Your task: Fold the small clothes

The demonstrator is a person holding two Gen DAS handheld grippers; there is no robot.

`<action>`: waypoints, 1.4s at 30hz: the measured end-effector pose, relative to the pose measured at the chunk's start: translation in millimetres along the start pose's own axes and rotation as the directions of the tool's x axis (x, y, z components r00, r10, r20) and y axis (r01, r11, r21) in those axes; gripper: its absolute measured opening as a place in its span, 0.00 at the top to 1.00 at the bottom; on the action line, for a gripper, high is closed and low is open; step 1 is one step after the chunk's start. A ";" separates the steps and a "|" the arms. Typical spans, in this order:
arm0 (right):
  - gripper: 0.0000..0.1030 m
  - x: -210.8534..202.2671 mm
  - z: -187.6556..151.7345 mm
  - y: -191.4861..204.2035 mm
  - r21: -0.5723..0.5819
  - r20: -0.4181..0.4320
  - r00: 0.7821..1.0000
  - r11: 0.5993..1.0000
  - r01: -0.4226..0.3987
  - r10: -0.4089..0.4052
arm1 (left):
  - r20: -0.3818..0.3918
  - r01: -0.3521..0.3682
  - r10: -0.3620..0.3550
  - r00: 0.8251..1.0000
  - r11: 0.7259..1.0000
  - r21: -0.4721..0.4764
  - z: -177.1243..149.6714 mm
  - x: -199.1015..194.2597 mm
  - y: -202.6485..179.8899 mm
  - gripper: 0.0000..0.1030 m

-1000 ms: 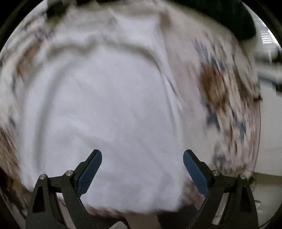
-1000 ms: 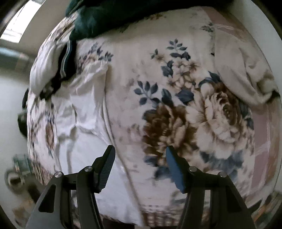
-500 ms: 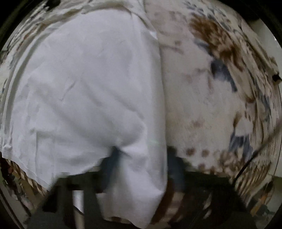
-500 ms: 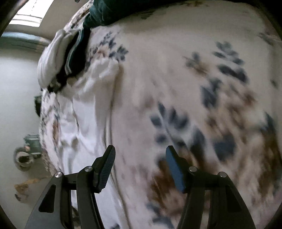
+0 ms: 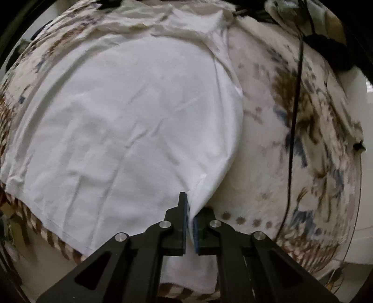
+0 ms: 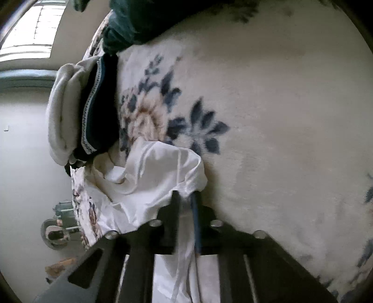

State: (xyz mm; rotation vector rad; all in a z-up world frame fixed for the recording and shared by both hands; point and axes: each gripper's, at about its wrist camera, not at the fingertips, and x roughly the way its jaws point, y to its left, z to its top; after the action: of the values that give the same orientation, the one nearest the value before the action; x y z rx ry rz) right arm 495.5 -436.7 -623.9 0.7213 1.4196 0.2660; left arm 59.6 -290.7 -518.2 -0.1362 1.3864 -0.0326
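A white T-shirt (image 5: 130,130) lies spread flat on a floral blanket (image 5: 303,139). My left gripper (image 5: 190,209) is shut on the shirt's right side edge near the bottom hem, and the cloth runs up between the pads. In the right wrist view my right gripper (image 6: 185,200) is shut on a bunched white part of the same shirt (image 6: 153,172), which looks like the sleeve or shoulder end. The cloth hangs down between the arms of the right gripper.
A folded pile of dark and cream clothes (image 6: 88,109) sits at the blanket's left edge, with a dark green garment (image 6: 139,21) beyond it. A black cable (image 5: 295,116) crosses the blanket on the right. The floor (image 6: 23,163) lies past the bed edge.
Both grippers were open a second ago and have since closed on the white shirt. The left moved to the shirt's right edge, the right moved to its bunched upper end.
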 end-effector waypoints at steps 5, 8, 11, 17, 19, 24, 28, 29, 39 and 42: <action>0.99 -29.6 -0.6 24.3 -0.065 0.022 1.000 0.998 0.020 -0.019 | 0.047 0.018 -0.015 0.999 0.998 -0.056 9.3 -43.7 18.2 0.98; 0.99 -53.1 1.2 50.2 -0.116 0.046 0.999 0.993 0.027 -0.021 | 0.082 0.015 -0.007 0.997 0.996 -0.088 -3.4 -66.4 37.6 0.98; 0.99 -66.8 -0.8 80.8 -0.175 0.051 0.998 0.984 0.037 -0.028 | 0.115 0.004 0.011 0.993 0.991 -0.131 1.0 -90.5 68.0 0.98; 0.99 -72.8 -13.2 141.4 -0.217 0.088 0.995 0.974 0.064 -0.045 | 0.159 0.009 0.033 0.987 0.967 -0.254 9.1 -121.0 137.8 0.98; 0.99 -63.8 -17.4 170.1 -0.233 0.091 0.994 0.969 0.079 -0.059 | 0.161 0.018 0.030 0.986 0.958 -0.286 11.3 -122.7 156.9 0.98; 0.99 -15.6 -28.2 253.5 -0.308 0.111 0.985 0.937 0.163 -0.135 | 0.139 0.044 0.004 0.990 0.940 -0.339 19.6 -111.6 223.3 0.98; 1.00 50.2 -33.8 312.0 -0.366 0.129 0.961 0.889 0.277 -0.246 | 0.101 0.054 -0.018 0.995 0.931 -0.360 26.1 -88.8 278.0 0.98; 1.00 68.2 -34.6 323.6 -0.377 0.132 0.952 0.874 0.306 -0.276 | 0.080 0.060 -0.033 0.996 0.927 -0.370 29.0 -76.7 294.9 0.98; 0.99 207.3 -38.3 371.0 -0.446 0.152 0.848 0.730 0.517 -0.507 | -0.072 0.153 -0.197 0.978 0.905 -0.398 46.6 -3.6 366.8 0.93; 0.96 202.9 -39.7 365.3 -0.409 0.089 0.888 0.796 0.445 -0.451 | -0.097 0.214 -0.281 0.955 0.875 -0.435 43.0 -5.2 383.1 0.89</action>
State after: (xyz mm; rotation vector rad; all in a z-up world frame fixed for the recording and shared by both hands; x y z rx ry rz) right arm 580.6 -29.5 -567.6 0.0146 1.4367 0.1912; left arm 79.1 93.0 -549.6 -0.6883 1.5111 0.0433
